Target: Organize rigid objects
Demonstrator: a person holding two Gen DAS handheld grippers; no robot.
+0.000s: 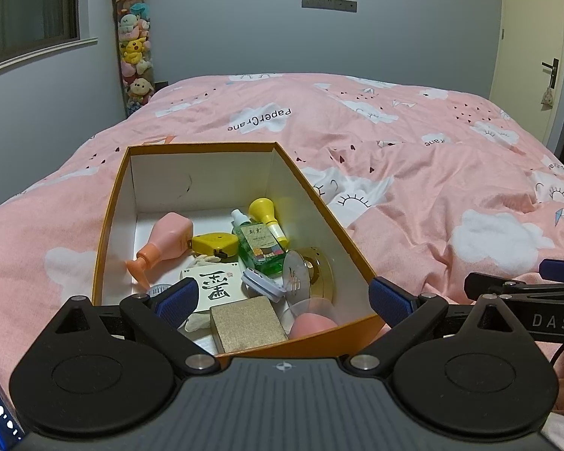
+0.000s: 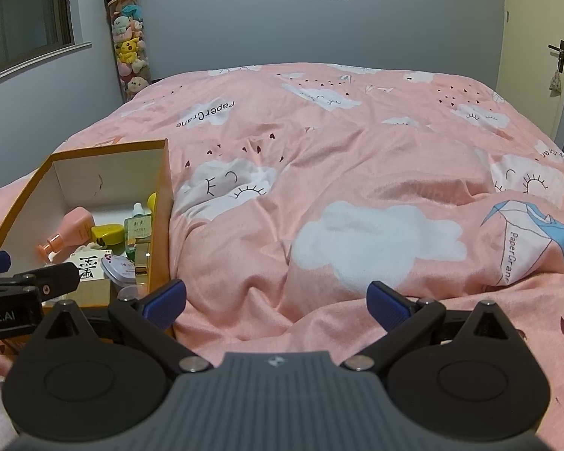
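- The orange cardboard box with white inner walls (image 1: 113, 203) is sitting on the pink cloud-print quilt (image 1: 413, 173), already holding the rigid items.
- Left in the box, a pink plastic pump bottle (image 1: 167, 242) is lying on its side; it looks light and smooth, so its narrow neck is offering the surest hold.
- Right of it, a yellow tape measure (image 1: 213, 244) and a green glass-like spray bottle (image 1: 259, 248) are lying close together; the bottle may be slippery and fragile.
- The left gripper (image 1: 282, 300) is hovering over the box's near end, released, grasping nothing.
- Its fingers are hiding nearby items.
- Right of the box, the right gripper (image 2: 276, 302) is hanging spread and empty.
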